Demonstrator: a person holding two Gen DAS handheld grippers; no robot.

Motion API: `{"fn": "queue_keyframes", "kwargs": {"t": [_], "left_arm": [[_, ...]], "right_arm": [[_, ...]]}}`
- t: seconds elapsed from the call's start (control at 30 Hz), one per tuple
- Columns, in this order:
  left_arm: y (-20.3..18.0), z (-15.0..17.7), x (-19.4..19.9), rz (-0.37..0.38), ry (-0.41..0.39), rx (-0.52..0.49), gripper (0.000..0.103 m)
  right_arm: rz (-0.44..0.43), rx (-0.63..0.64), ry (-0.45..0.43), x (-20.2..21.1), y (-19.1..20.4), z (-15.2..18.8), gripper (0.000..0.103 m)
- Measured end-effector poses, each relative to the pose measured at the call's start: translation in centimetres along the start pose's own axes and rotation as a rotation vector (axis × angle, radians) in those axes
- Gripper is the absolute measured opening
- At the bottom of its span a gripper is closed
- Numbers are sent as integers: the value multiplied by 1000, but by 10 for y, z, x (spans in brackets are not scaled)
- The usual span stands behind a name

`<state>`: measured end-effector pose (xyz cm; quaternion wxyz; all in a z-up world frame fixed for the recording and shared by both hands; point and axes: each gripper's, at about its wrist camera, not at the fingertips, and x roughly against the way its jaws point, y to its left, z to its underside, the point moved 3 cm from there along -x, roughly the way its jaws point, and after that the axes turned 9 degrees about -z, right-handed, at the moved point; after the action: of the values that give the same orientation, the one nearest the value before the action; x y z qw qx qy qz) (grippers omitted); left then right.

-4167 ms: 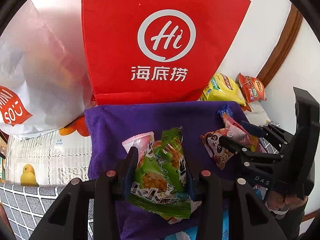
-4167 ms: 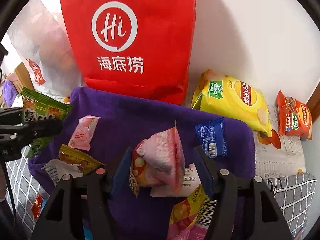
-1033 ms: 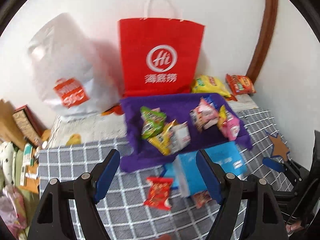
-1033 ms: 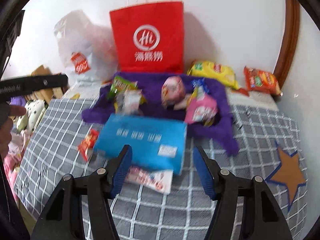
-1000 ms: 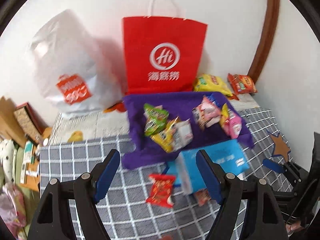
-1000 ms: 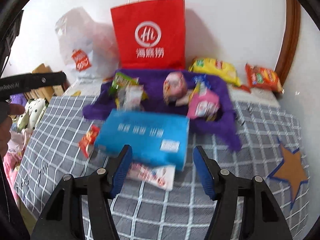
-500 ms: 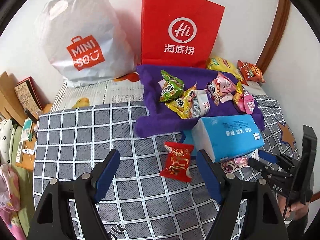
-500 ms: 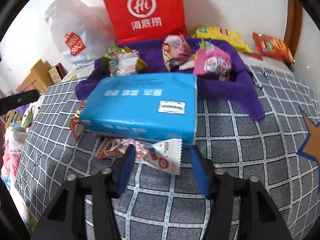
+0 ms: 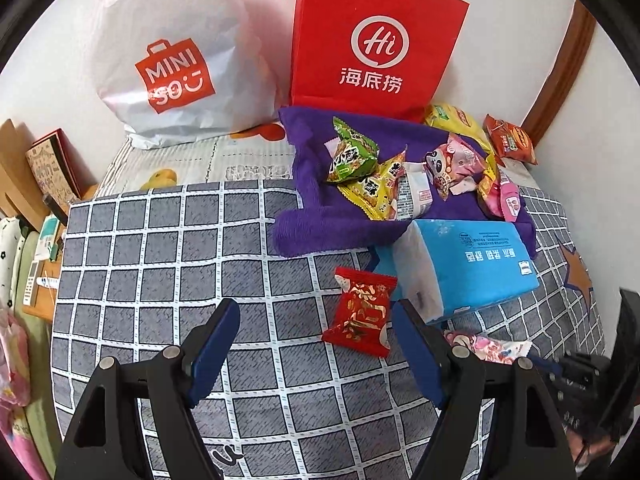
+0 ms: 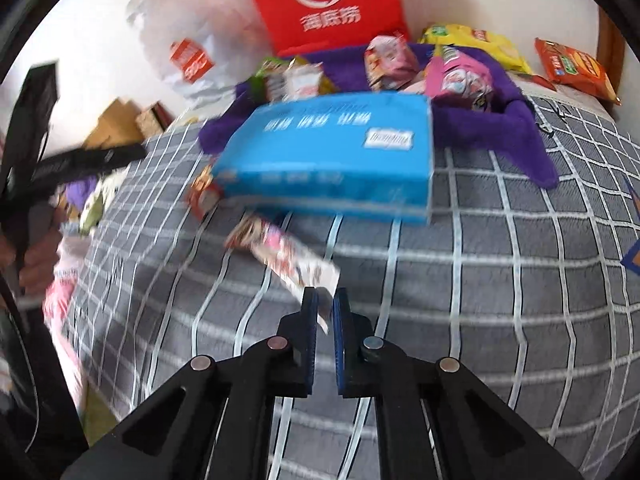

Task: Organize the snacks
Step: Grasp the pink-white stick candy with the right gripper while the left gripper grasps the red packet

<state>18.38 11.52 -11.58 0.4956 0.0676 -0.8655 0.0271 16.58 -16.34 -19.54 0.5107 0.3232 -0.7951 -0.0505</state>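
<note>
At the near edge of the bed, the right hand-held gripper was pressed together, pinching the white corner of a pink snack packet, likely so it could be lifted. The left hand-held gripper was spread wide with nothing in it, just short of a red snack packet, likely its next pick. Both packets lay beside a blue tissue pack. Farther back, a purple towel held the gathered snacks. Against the wall at the far edge stood a red paper bag.
</note>
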Motion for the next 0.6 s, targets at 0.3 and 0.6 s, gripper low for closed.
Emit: {"fn": "queue_keyframes", "kwargs": {"t": [0.3,0.6], "left_arm": [[-4,0,-5,11,7,-2,77],[6,-5,-15,2,13,18,77]], "right_arm": [[74,93,-78,14,6,-22,37],[35,263,19,-35,36,-44,42]]}}
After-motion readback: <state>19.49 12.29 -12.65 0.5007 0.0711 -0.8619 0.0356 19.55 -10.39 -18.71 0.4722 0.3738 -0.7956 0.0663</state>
